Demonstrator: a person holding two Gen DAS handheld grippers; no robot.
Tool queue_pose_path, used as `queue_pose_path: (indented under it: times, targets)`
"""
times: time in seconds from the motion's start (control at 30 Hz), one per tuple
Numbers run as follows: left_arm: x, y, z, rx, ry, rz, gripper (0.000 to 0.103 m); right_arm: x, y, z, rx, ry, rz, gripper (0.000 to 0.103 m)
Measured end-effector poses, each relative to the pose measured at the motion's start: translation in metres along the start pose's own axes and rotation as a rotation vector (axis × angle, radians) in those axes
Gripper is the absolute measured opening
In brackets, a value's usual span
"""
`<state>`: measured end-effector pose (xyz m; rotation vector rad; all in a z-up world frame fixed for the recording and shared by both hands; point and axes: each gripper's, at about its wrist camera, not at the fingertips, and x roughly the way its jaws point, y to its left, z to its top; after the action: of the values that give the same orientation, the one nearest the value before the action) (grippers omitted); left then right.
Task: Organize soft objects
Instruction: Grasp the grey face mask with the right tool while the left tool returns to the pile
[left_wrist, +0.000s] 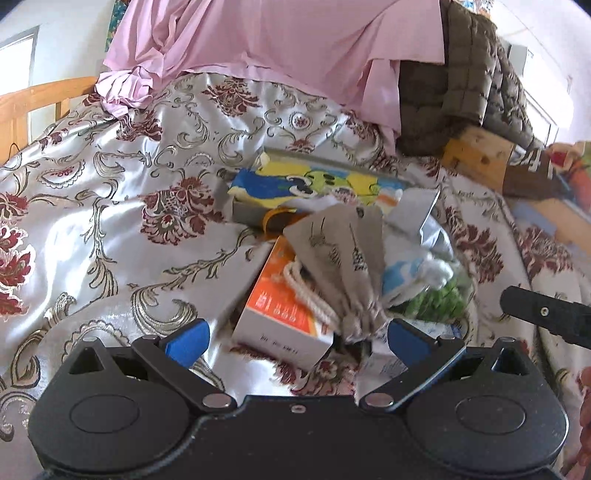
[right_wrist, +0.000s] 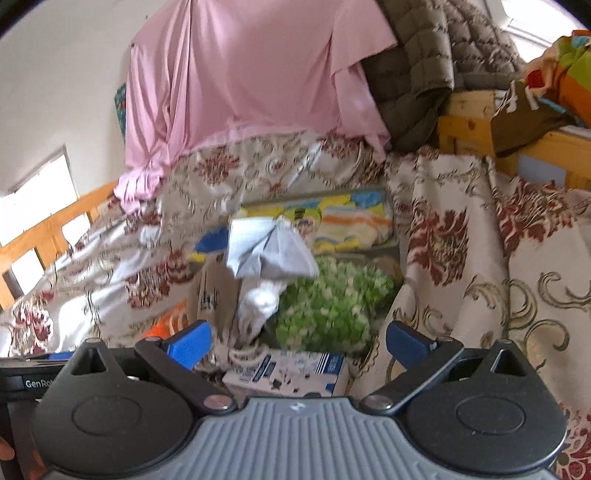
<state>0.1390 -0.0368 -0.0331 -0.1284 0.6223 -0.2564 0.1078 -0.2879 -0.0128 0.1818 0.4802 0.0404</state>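
Note:
A pile lies on the floral satin bedspread (left_wrist: 110, 221). In the left wrist view my left gripper (left_wrist: 297, 341) is open just before an orange and white box (left_wrist: 277, 314) and a beige drawstring pouch (left_wrist: 343, 258) that rests on it. Behind them lies a colourful cartoon cloth (left_wrist: 306, 184); a green fuzzy item (left_wrist: 439, 299) sits to the right. My right gripper (right_wrist: 297, 343) is open and holds nothing. It hovers above a blue and white box (right_wrist: 288, 373), with the green fuzzy item (right_wrist: 328, 306), a white soft item (right_wrist: 258, 299) and a crumpled grey-white bag (right_wrist: 269, 251) ahead.
A pink sheet (left_wrist: 277, 44) and an olive quilted jacket (left_wrist: 461, 66) hang at the back. Wooden bed rails (right_wrist: 55, 236) run along the left, and a wooden frame (right_wrist: 469, 122) with bright cloth stands at right. The left gripper's body (right_wrist: 33, 380) shows at the right view's lower left.

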Motion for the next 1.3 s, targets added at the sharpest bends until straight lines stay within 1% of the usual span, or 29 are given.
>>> queue_pose_path:
  times: [0.2,0.43,0.9,1.13,1.3]
  targets:
    - [0.005,-0.001,-0.003,0.021,0.015,0.017,0.102,0.012,0.005,-0.004,-0.024,0.06,0.0,0.103]
    - [0.011,-0.003,-0.004,0.046,0.028,0.041,0.102,0.017,0.003,-0.004,-0.016,0.09,0.003,0.103]
    - [0.022,-0.01,-0.001,0.089,0.042,0.074,0.102,0.021,-0.001,-0.002,0.021,0.101,0.037,0.103]
    - [0.03,-0.011,0.007,0.109,0.037,0.076,0.102,0.024,-0.003,-0.003,0.047,0.108,0.065,0.103]
    - [0.038,-0.009,0.02,0.11,0.033,0.07,0.102,0.027,-0.001,-0.003,0.042,0.097,0.078,0.103]
